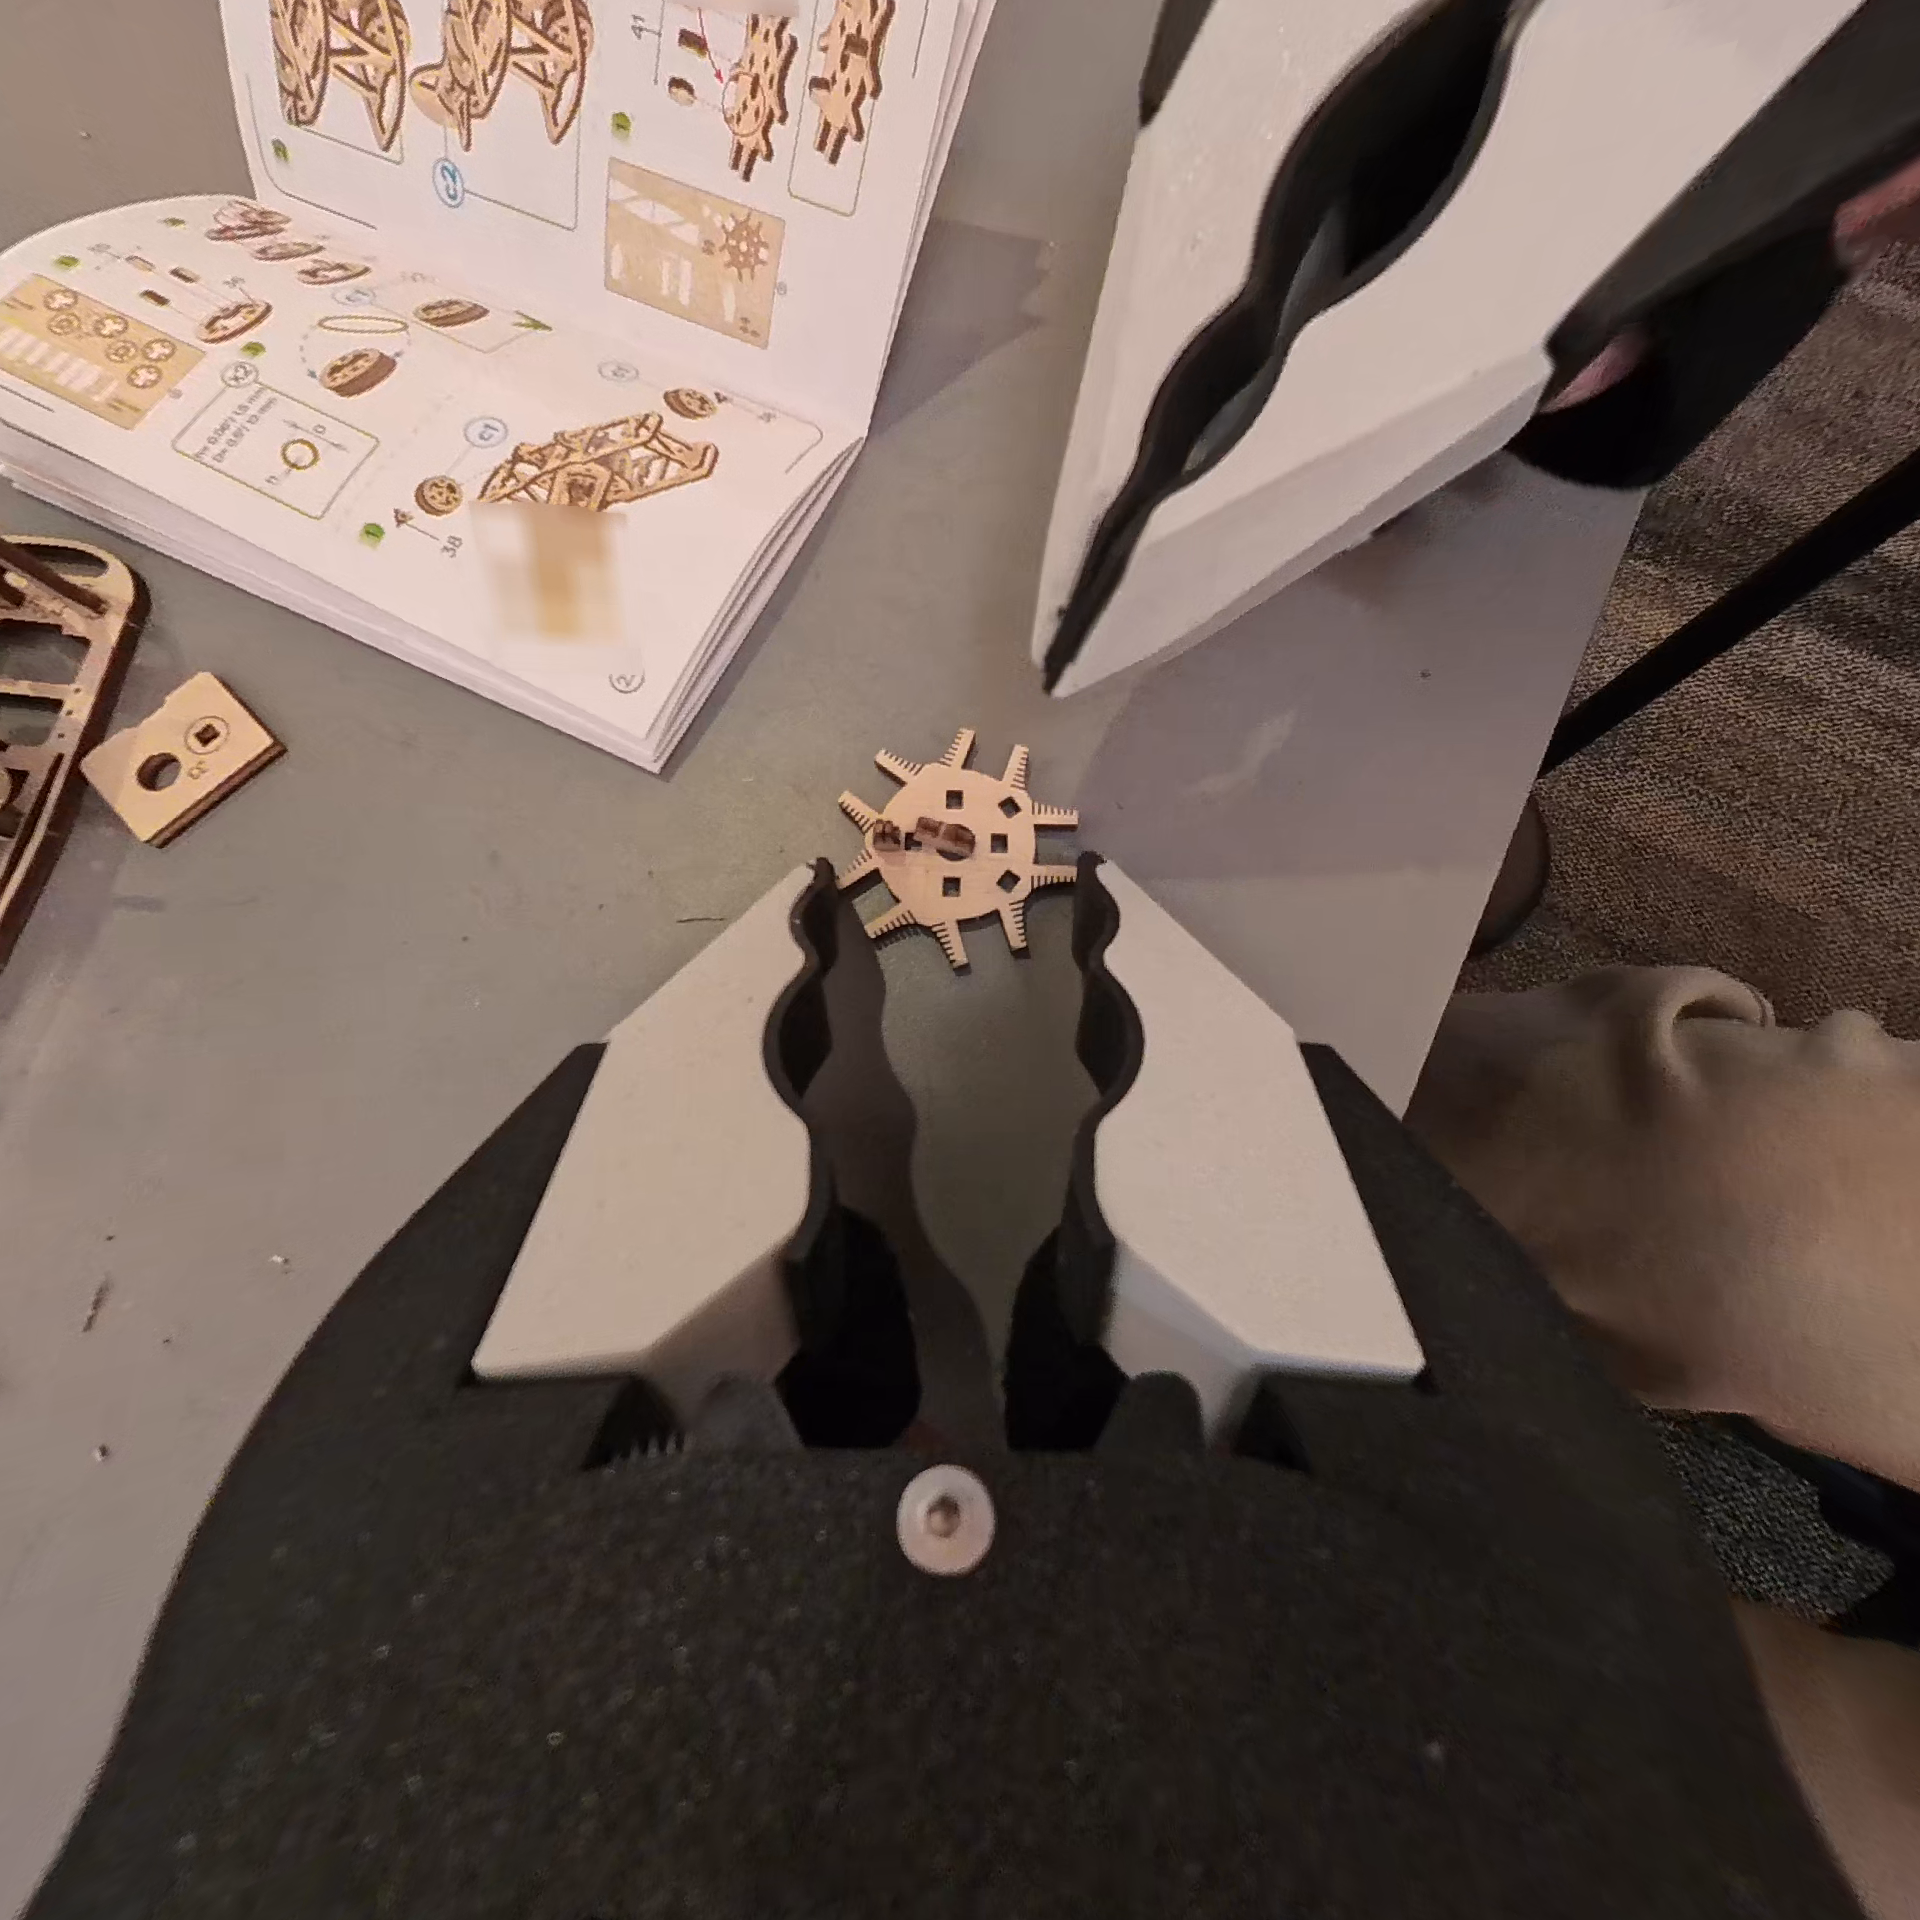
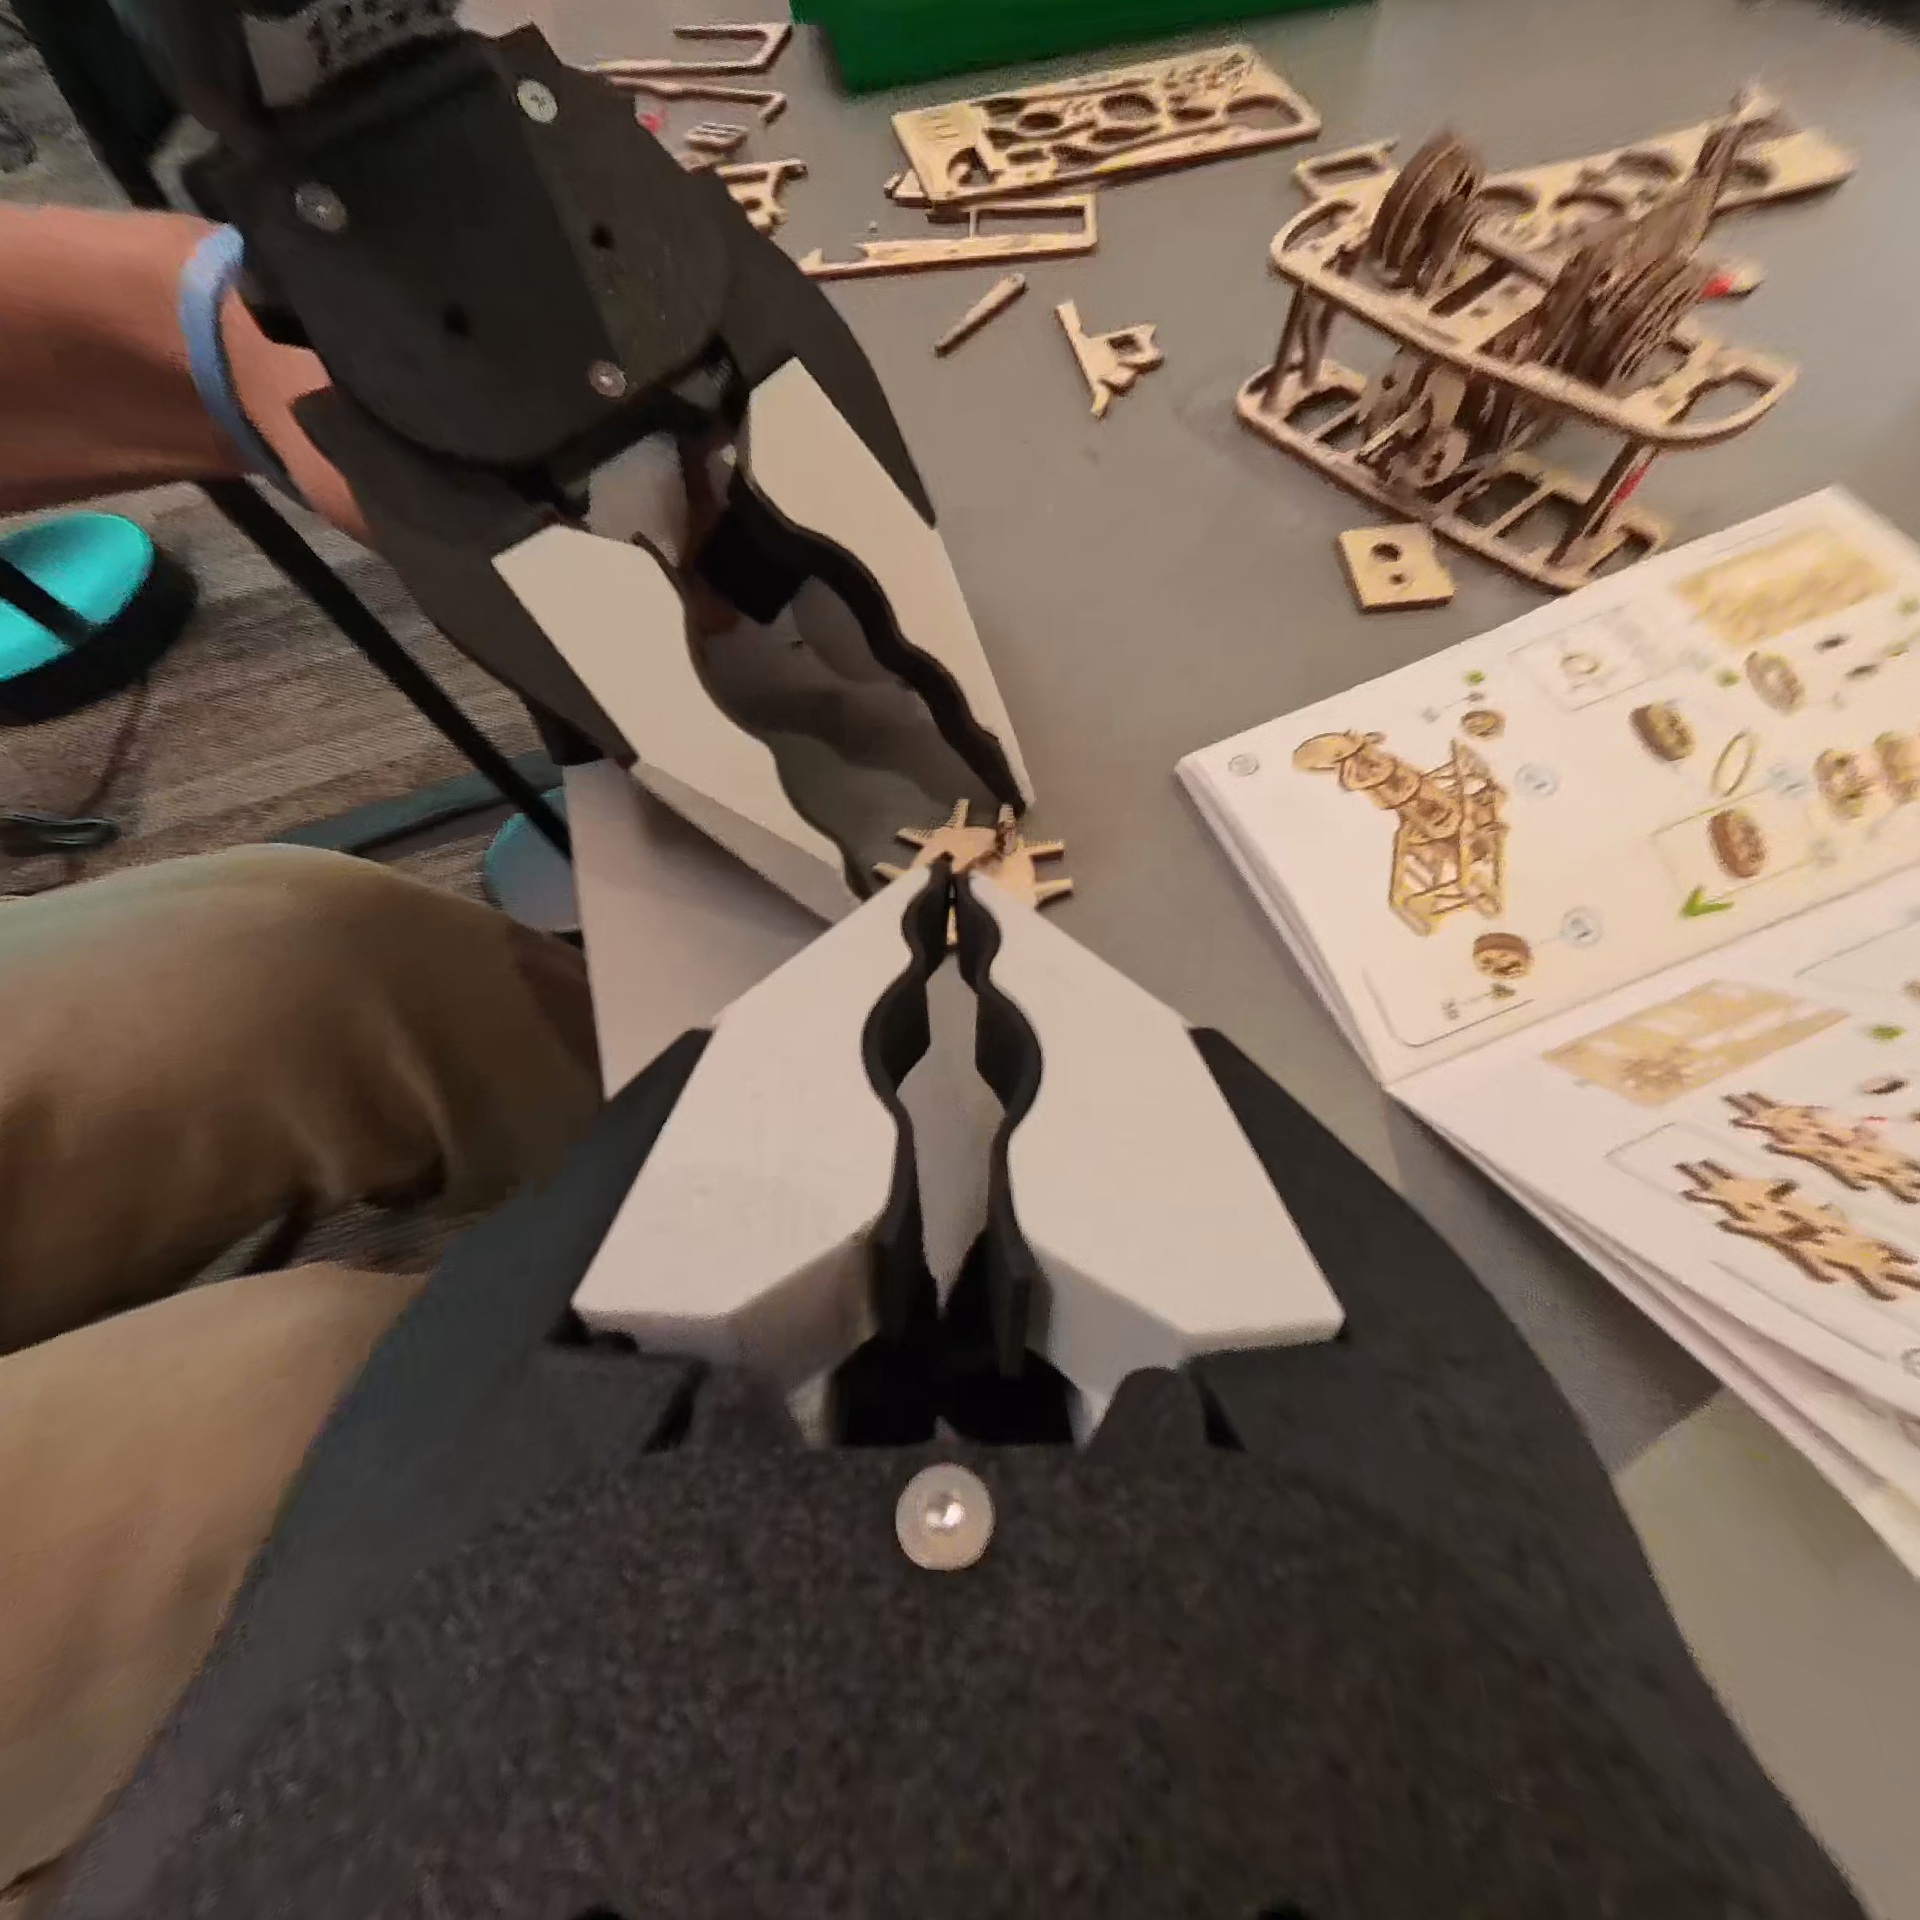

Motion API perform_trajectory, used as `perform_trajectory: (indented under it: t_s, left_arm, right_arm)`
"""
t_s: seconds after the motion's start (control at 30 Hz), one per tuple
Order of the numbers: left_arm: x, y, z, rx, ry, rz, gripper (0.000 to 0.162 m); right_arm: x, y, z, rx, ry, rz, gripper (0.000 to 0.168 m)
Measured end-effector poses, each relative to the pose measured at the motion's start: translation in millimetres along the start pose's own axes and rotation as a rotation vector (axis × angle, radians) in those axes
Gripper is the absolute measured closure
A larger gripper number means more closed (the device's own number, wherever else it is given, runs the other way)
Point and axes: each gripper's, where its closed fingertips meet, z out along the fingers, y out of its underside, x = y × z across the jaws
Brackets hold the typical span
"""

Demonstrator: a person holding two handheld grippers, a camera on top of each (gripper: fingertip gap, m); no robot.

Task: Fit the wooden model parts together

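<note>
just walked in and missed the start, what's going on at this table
A person is building a wooden model kit with a gripper in each hand. The left gripper is open around a flat spoked wooden wheel lying on the grey table. The right gripper is shut, its tips near the wheel. A half-built model and an open instruction booklet sit nearby.

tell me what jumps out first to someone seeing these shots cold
The spiked wooden gear lying flat on the grey table grabs the eye, with the left hand-held gripper open around its near edge. The right hand-held gripper has its tips nearly together, right at the gear. Next come the open instruction booklet on the right of the right wrist view, and the half-built wooden model behind it.
</note>
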Motion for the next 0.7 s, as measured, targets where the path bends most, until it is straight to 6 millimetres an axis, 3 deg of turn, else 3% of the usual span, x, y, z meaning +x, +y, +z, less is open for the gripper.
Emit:
perform_trajectory:
  t_s: [0.13, 0.23, 0.5, 0.57, 0.7]
  left_arm:
    - [1, 0, 0, 0.000, 0.004, 0.004, 0.118]
    - [1, 0, -1, 0.001, -0.012, 0.022, 0.118]
    - [2, 0, -1, 0.002, -0.017, 0.027, 0.118]
    - [2, 0, -1, 0.001, -0.019, 0.029, 0.118]
    - [0, -1, -2, 0.009, -0.063, 0.054, 0.119]
  right_arm:
    - [3, -9, 2, 0.022, -0.078, 0.145, 0.148]
    - [9, -1, 13, -0.023, -0.065, 0.172, 0.138]
    - [8, 12, 32, -0.145, 0.001, 0.064, 0.144]
    - [8, 14, 36, -0.178, 0.035, 0.014, 0.158]
    - [9, 11, 34, -0.203, 0.063, 0.009, 0.165]
